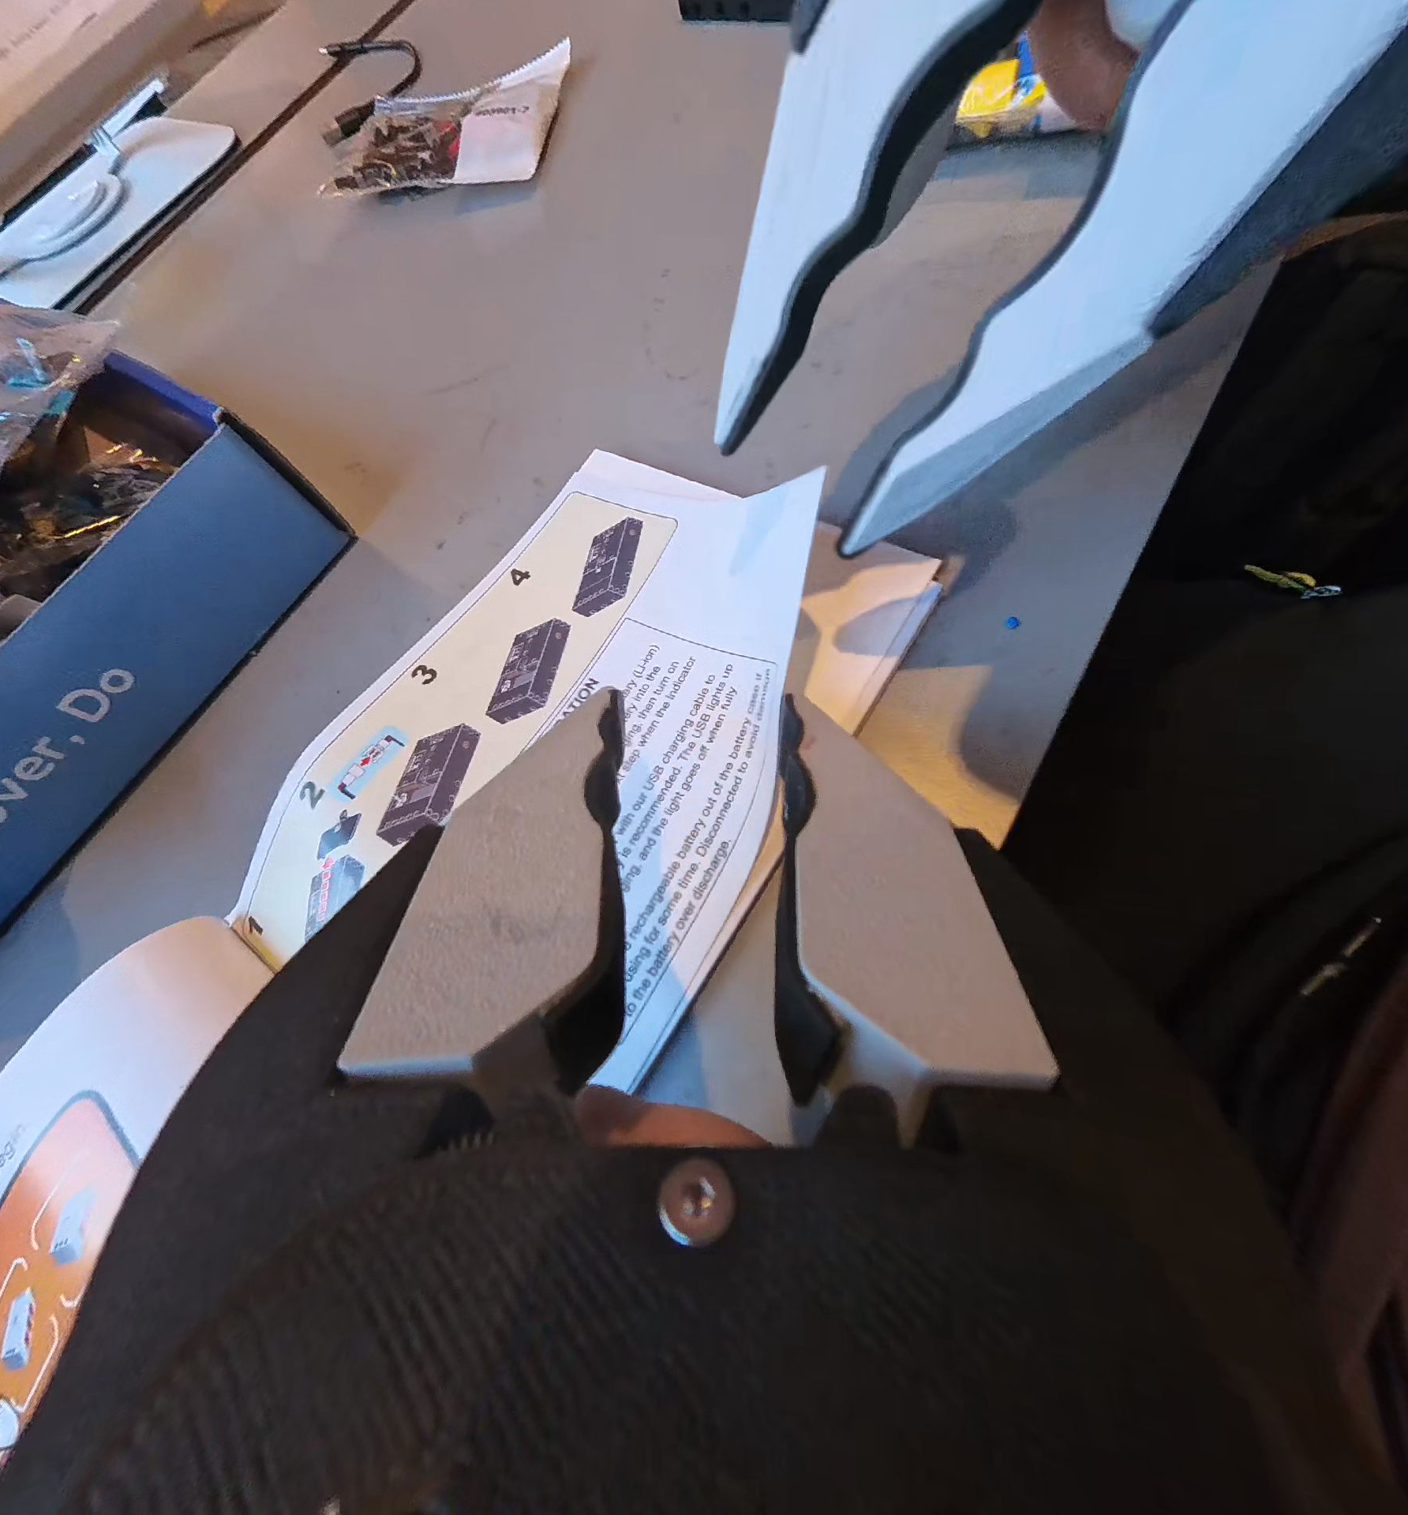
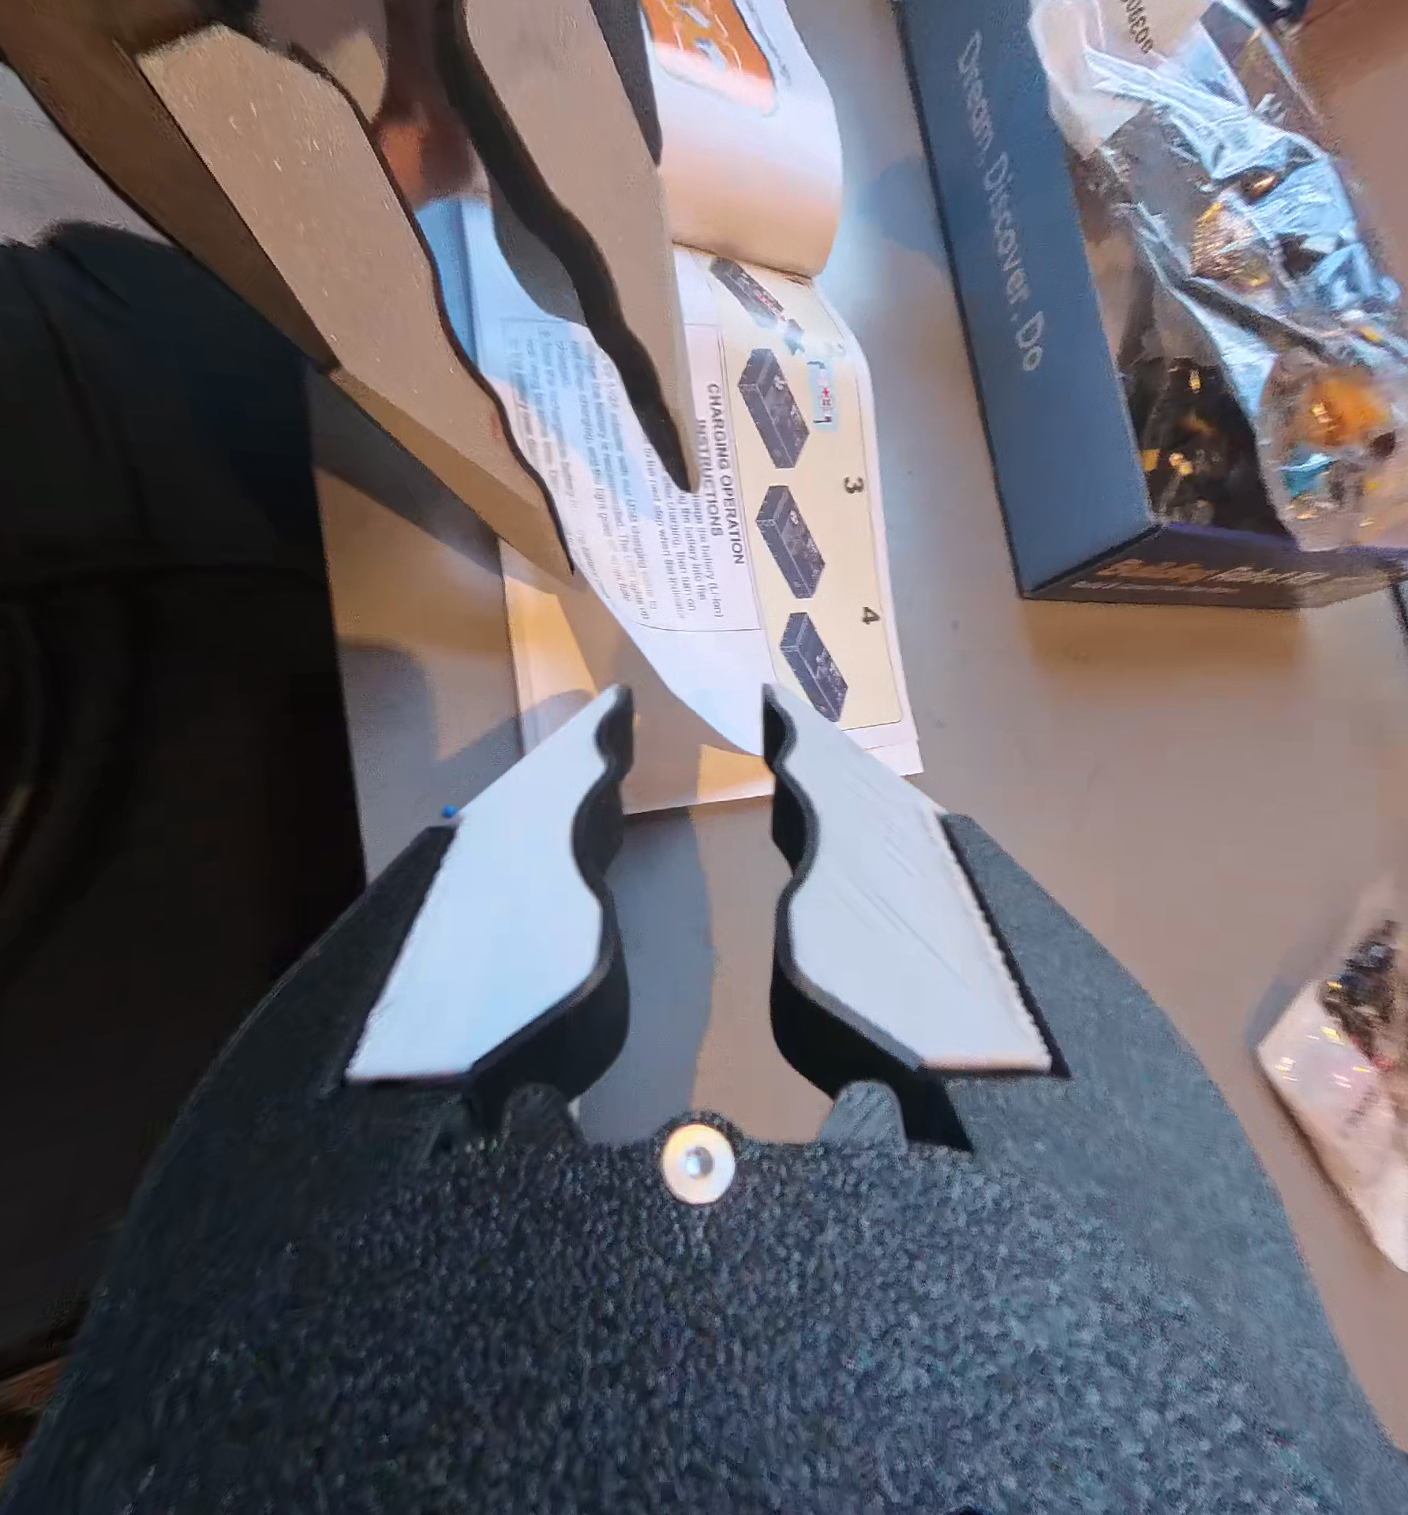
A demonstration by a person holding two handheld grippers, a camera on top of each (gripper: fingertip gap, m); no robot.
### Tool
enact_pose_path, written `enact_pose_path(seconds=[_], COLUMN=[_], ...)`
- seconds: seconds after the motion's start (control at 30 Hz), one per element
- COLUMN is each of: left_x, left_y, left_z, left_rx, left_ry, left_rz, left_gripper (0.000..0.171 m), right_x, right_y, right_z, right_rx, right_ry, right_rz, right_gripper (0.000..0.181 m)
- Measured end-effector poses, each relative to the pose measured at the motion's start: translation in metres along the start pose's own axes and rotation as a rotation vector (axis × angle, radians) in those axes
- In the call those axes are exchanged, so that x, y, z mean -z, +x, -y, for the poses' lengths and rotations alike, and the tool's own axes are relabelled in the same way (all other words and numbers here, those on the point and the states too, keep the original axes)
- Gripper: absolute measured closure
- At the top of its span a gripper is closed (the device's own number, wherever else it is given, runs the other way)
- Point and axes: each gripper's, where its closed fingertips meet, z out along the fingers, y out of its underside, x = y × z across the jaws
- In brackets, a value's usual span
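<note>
Where the desk (image 1: 479, 344) reaches its left side, an open blue box (image 1: 192, 574) holds clear bags of small parts (image 1: 4, 393), and a smaller bag (image 1: 438, 139) lies well apart toward the far edge. Just beside the box lies an opened booklet (image 1: 873, 607), with one page (image 1: 733, 574) lifted in a curl above the flat leaves. The left tool (image 1: 701, 705) is parted and the page runs through the gap between its fingers; whether either finger presses the paper cannot be told. The right tool (image 1: 787, 492), likewise parted and empty, hovers just beside the page's free corner. Judgement: so thin a sheet is best met near its edge by the fingertips alone, or it may crease or tear at the fold. Open desk lies beyond the booklet; at right the desk's edge is near, with a dark mass past it, so room there is scant.
</note>
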Motion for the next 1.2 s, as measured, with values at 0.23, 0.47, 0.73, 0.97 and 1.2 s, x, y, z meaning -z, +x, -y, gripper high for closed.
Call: enact_pose_path(seconds=[0.23,0.47,0.73,0.97,1.2], left_x=[0.000,0.006,0.013,0.012,0.014], left_y=[0.008,0.009,0.001,0.003,0.003], left_z=[0.004,0.015,0.021,0.021,0.021], left_rx=[-0.015,-0.030,0.080,0.086,0.079], left_ry=[0.013,0.072,0.123,0.124,0.128], left_rz=[-0.011,-0.011,-0.055,-0.063,-0.055], left_gripper=[0.137,0.171,0.171,0.171,0.171], right_x=[0.002,0.011,0.020,0.022,0.023], right_y=[0.005,0.001,0.007,0.009,0.007], right_z=[0.015,0.034,0.043,0.043,0.046], right_rx=[0.008,-0.046,-0.104,-0.111,-0.105], right_ry=[0.045,0.140,0.224,0.233,0.241], right_rz=[-0.074,-0.038,-0.029,-0.038,-0.031], right_gripper=[0.181,0.179,0.170,0.169,0.169])
